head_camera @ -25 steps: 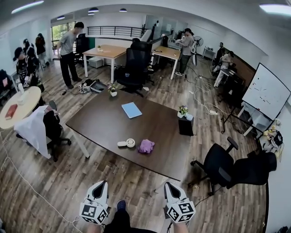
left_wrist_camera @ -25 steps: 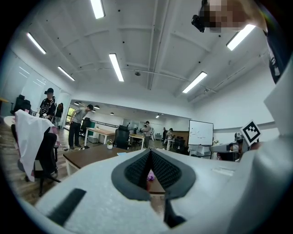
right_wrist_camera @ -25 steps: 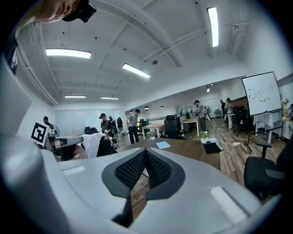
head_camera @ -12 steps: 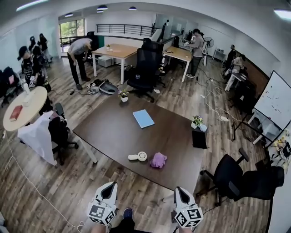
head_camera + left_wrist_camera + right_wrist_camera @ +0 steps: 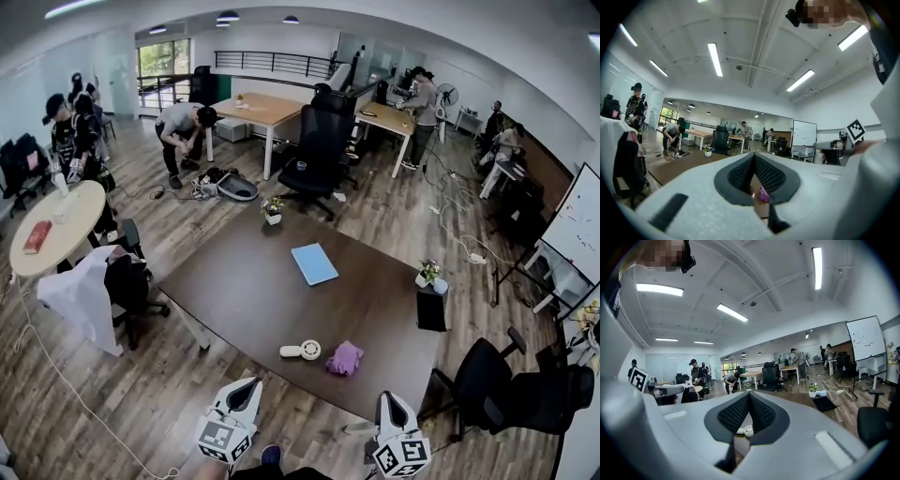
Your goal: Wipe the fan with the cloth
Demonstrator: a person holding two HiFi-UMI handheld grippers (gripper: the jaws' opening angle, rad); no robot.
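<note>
Fan: small white plastic handheld fan [image 5: 302, 351], lying flat on the dark brown rectangular table [image 5: 253, 291], close to its near edge.
Cloth: crumpled purple fabric cloth [image 5: 344, 358], on the table by the same edge.
Handling: the cloth looks soft and light, so pinch a raised fold. The fan looks light and may slide, so steady it by the handle.
Left gripper [image 5: 249, 384]: jaws clenched, empty, short of the table.
Right gripper [image 5: 390, 400]: jaws clenched, empty, short of the table.

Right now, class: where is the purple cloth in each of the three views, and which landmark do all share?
Head view: the purple cloth lies near the table's front edge, lower centre, right of the fan.
Left gripper view: low centre, a purple scrap glimpsed past the jaws.
Right gripper view: not in it; only the fan shows.
Shared landmark: the whiteboard.
</note>
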